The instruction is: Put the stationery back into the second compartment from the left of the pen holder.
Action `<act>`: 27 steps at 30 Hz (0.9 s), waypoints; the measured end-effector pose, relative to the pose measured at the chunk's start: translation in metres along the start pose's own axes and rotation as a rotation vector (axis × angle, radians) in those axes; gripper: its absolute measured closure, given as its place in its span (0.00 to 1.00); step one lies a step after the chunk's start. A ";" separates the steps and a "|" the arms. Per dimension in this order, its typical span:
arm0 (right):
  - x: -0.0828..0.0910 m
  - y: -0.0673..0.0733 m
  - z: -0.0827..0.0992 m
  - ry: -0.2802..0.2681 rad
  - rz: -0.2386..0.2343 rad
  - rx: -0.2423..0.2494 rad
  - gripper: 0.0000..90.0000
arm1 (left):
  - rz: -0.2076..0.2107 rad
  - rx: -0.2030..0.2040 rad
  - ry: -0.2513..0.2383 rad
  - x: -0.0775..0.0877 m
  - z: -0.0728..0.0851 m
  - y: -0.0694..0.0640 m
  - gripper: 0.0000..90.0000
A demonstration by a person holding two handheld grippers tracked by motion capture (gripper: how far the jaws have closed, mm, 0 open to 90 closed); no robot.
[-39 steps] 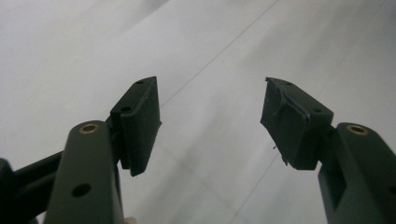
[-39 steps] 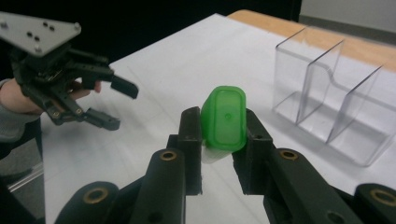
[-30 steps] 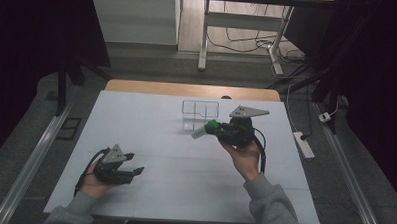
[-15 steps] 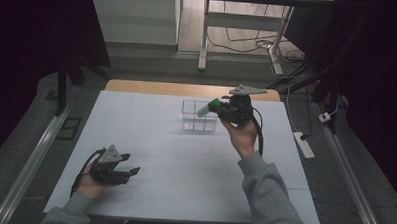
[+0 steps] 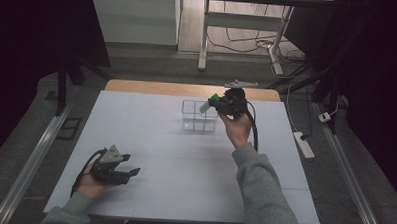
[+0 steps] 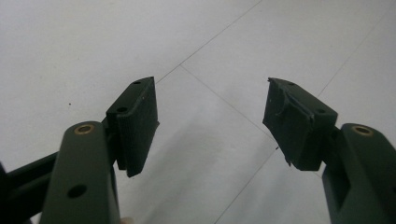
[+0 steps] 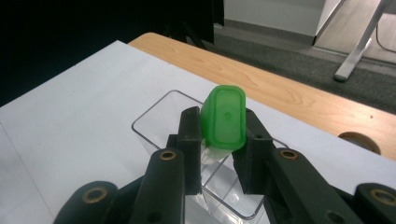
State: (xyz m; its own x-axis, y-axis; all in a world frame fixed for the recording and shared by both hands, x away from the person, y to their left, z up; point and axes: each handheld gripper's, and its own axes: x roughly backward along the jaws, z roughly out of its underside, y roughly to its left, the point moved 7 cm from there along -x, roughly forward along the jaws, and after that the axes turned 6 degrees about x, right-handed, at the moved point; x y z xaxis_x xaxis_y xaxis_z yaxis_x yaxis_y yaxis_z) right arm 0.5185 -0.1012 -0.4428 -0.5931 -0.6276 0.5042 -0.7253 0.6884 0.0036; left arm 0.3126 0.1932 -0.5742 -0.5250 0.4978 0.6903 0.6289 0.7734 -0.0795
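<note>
Green-capped tube [image 7: 223, 119] is sitting pinched in the right gripper [image 5: 222, 104], hovering over the clear divided box [image 5: 199, 115] near the counter's [image 5: 150, 140] far edge. Lowering it well probably means lining it up over one cell before releasing. The left gripper [image 6: 210, 126] is resting spread and empty.

My table wears a white sheet [image 5: 150, 135] marked by thin seams, and bare wooden tabletop [image 5: 152, 87] runs along its far edge, with a round hole [image 7: 358, 140] near one corner. Metal rails [image 5: 29, 161] flank the table on the grey floor. To my right lies a white power strip [image 5: 304, 144], I think. Beyond stand white desk legs [image 5: 204, 42] and loose cables [image 5: 239, 41].
</note>
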 end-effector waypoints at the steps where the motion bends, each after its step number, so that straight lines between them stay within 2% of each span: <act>1: -0.002 0.000 0.002 0.005 -0.006 -0.002 0.82 | 0.001 0.000 0.002 0.000 0.000 0.000 0.38; 4: -0.006 0.001 0.005 0.017 -0.017 -0.006 0.81 | 0.001 -0.001 0.007 -0.001 0.001 0.000 0.38; 7: -0.008 0.002 0.007 0.030 -0.011 0.001 0.68 | 0.000 0.000 0.007 -0.001 0.001 0.000 0.38; 11: -0.003 0.002 0.010 0.031 -0.008 0.005 0.60 | 0.000 -0.001 0.007 -0.001 0.001 0.000 0.38; 18: 0.014 0.007 0.027 0.040 -0.041 0.019 0.55 | 0.001 0.001 0.008 -0.001 0.001 0.001 0.38; 27: 0.047 0.018 0.069 0.081 -0.059 0.058 0.51 | 0.004 0.007 0.012 -0.001 0.001 0.001 0.38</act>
State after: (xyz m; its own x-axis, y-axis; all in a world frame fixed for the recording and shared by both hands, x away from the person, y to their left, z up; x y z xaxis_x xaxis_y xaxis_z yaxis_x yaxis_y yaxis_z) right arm 0.4536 -0.1430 -0.4787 -0.5199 -0.6334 0.5732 -0.7787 0.6273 -0.0131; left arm 0.3134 0.1942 -0.5759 -0.5156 0.4960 0.6987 0.6269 0.7742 -0.0870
